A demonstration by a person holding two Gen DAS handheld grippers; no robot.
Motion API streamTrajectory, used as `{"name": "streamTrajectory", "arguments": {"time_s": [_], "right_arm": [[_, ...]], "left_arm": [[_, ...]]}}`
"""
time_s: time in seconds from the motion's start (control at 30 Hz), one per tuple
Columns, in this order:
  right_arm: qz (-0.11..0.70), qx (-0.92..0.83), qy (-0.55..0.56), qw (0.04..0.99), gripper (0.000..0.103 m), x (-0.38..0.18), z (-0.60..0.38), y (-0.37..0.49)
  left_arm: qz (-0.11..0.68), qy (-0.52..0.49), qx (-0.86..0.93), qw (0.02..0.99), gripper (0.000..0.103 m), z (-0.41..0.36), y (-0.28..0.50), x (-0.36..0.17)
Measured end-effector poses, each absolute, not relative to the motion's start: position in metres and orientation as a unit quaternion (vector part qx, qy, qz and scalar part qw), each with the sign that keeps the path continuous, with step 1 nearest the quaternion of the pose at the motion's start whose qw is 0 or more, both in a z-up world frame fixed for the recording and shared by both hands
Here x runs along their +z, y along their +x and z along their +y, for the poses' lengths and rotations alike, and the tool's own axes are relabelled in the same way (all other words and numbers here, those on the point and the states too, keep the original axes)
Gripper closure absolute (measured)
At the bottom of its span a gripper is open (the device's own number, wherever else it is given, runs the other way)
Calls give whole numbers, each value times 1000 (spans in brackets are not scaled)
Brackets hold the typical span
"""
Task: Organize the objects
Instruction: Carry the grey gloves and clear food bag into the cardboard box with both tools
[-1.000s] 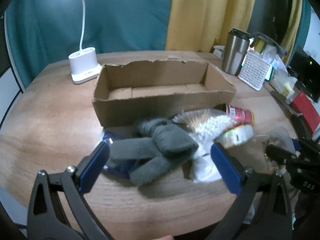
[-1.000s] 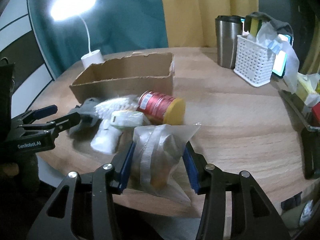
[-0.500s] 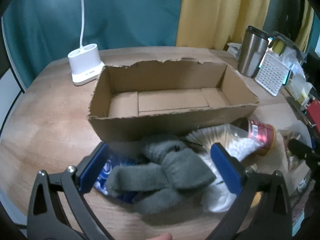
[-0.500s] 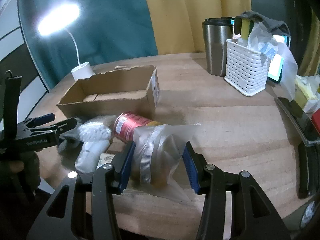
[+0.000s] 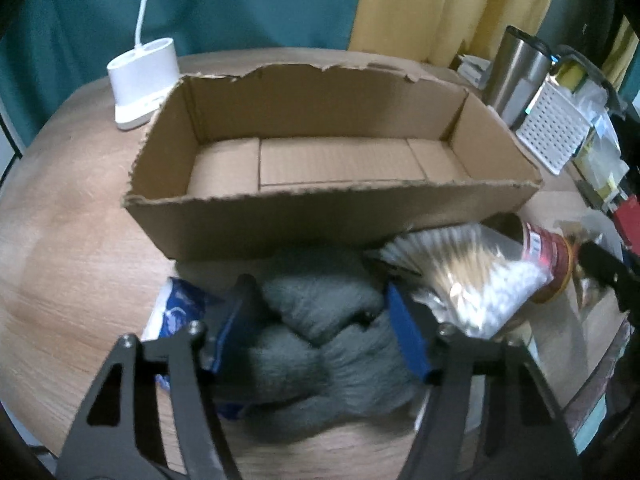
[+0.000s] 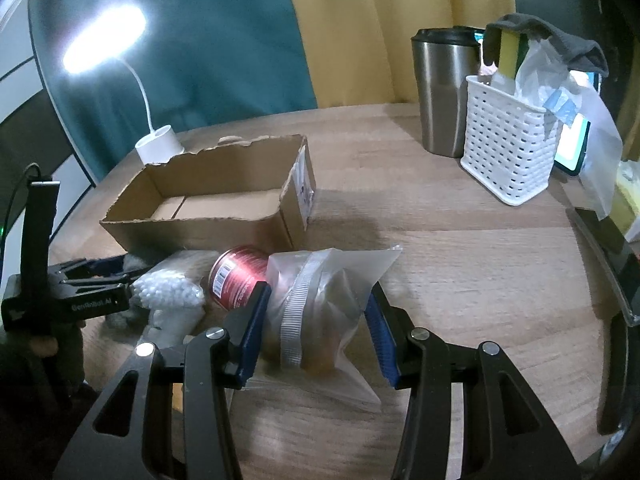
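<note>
Cardboard box (image 5: 328,208), long axis sideways

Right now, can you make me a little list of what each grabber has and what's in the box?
left gripper: closed on the grey glove
right gripper: closed on the plastic bag
box: open, nothing inside
beside box: cotton swabs, red can on its side
table: wooden
far side: lamp, steel cup, white basket

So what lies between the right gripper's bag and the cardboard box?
In the right wrist view, a red can on its side lies between the bag and the box.
</note>
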State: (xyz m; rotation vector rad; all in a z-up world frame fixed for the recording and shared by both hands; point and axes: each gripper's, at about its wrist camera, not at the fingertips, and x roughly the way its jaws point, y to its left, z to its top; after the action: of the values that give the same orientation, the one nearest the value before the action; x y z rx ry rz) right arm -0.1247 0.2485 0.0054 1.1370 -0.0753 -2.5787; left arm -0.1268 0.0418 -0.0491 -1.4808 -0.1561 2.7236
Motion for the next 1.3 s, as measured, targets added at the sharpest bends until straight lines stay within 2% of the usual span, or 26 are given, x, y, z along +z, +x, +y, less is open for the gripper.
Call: {"name": "streamTrajectory", "arguments": {"time_s": [0.27, 0.57, 1.3], "right_arm": [[-19, -905, 394, 157, 53, 10, 241, -124], [-4, -914, 377, 148, 53, 28, 230, -118], [14, -920, 352, 169, 53, 57, 203, -136]], "left_arm": [[-57, -455, 888, 47, 58, 40, -116, -37], [-63, -426, 900, 72, 62, 35, -106, -16], [-55, -349, 929, 112, 62, 31, -107, 48]]}}
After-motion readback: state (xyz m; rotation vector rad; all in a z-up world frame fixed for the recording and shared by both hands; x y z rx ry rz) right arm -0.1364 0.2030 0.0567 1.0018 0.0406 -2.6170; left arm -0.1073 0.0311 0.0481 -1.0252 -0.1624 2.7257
